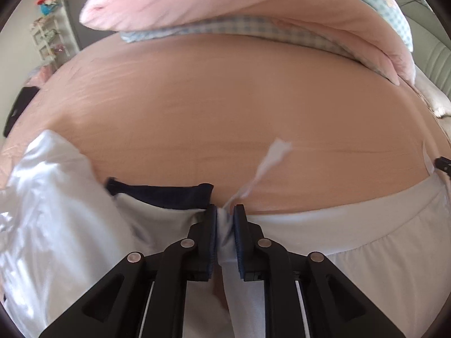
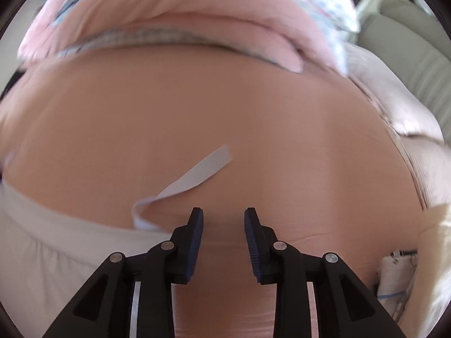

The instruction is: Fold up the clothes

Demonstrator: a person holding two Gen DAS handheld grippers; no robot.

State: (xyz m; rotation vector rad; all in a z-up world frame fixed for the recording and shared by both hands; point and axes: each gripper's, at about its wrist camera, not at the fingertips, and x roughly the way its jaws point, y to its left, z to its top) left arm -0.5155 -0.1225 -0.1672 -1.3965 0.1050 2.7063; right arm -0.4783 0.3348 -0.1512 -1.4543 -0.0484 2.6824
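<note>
White garment (image 1: 324, 233), no legible label

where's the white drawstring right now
Right wrist view: the white drawstring lies on the peach bedsheet, up-left of the open right gripper, trailing from the white garment's edge.

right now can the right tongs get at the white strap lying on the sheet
Probably yes: the right tongs are open with nothing between them, and the white strap lies uncovered on the peach sheet just ahead, to their left.
</note>
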